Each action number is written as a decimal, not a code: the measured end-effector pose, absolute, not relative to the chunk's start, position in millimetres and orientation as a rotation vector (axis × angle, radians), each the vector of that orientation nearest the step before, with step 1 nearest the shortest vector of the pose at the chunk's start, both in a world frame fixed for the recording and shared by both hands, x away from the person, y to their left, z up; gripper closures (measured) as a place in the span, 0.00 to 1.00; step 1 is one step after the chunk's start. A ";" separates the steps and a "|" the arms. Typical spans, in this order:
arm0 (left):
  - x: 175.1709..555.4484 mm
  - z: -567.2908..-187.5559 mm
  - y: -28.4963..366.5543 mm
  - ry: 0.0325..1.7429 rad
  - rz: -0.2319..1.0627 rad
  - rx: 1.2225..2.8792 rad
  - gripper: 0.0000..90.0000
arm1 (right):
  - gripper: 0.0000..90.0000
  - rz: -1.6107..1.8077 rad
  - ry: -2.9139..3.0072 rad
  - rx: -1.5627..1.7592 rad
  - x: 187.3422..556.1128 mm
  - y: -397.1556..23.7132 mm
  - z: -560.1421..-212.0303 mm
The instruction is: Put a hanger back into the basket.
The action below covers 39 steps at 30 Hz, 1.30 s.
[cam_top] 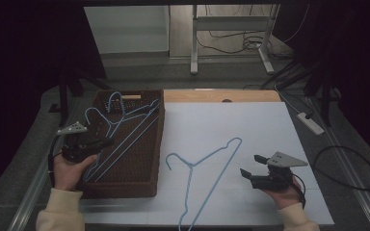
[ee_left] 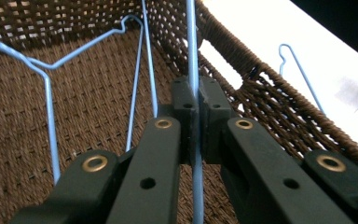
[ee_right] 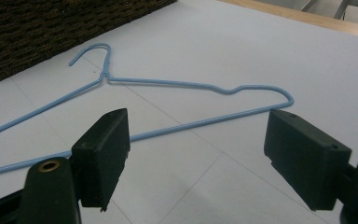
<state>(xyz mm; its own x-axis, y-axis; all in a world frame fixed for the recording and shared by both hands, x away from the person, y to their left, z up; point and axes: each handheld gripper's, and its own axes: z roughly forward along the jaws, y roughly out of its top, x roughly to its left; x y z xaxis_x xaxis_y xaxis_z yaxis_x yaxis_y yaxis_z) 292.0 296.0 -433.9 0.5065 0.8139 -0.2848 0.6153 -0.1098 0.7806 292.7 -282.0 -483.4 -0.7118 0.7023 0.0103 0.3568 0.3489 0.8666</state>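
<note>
The left gripper (cam_top: 107, 141) is over the left side of a brown wicker basket (cam_top: 156, 144), its jaws pressed together on the wire of a blue hanger (cam_top: 125, 134). In the left gripper view the thin blue wire (ee_left: 192, 56) runs straight up between the two clamped pads (ee_left: 184, 100), and the woven basket floor (ee_left: 93, 107) lies below. A second blue hanger (ee_left: 46, 93) lies in the basket to the left of the held one; the two overlap in the high view, hooks toward the basket's far end. A pale wooden piece (cam_top: 131, 96) sits at the basket's far rim.

The right gripper (cam_top: 250, 166) hovers near the right front of the white tabletop (cam_top: 270, 125), its jaws spread wide with nothing between them. In the right gripper view the two black pads (ee_right: 103, 154) stand well apart above the sheet. Just beyond them lies a third hanger (ee_right: 200, 86), flat on the tabletop, apart from the gripper. In the high view this loose hanger (cam_top: 207, 173) lies between the basket and the right gripper, hook toward the basket and one corner toward the tabletop's near edge. A white power strip (cam_top: 310, 122) lies on the floor to the right of the tabletop.
</note>
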 end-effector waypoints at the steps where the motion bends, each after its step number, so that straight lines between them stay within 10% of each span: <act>1: 292.8 -434.5 295.7 1.199 0.261 1.814 0.96 | 0.26 1.308 2.253 0.933 292.7 -281.9 -483.4; 35: 322.3 -463.2 301.3 1.565 0.313 1.983 0.95 | 0.26 1.294 2.276 0.941 293.9 -279.6 -486.4; 39: 321.3 -461.9 300.2 1.585 0.410 1.993 0.76 | 0.26 1.294 2.279 0.939 293.7 -279.5 -486.2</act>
<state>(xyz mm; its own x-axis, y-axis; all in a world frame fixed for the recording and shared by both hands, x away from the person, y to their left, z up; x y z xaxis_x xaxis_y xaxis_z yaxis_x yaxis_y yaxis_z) 321.3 300.2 -461.9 0.2560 0.9614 -0.1007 0.7921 -0.1490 0.5919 293.7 -279.5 -486.2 -0.7163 0.6976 0.0168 0.3716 0.3611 0.8553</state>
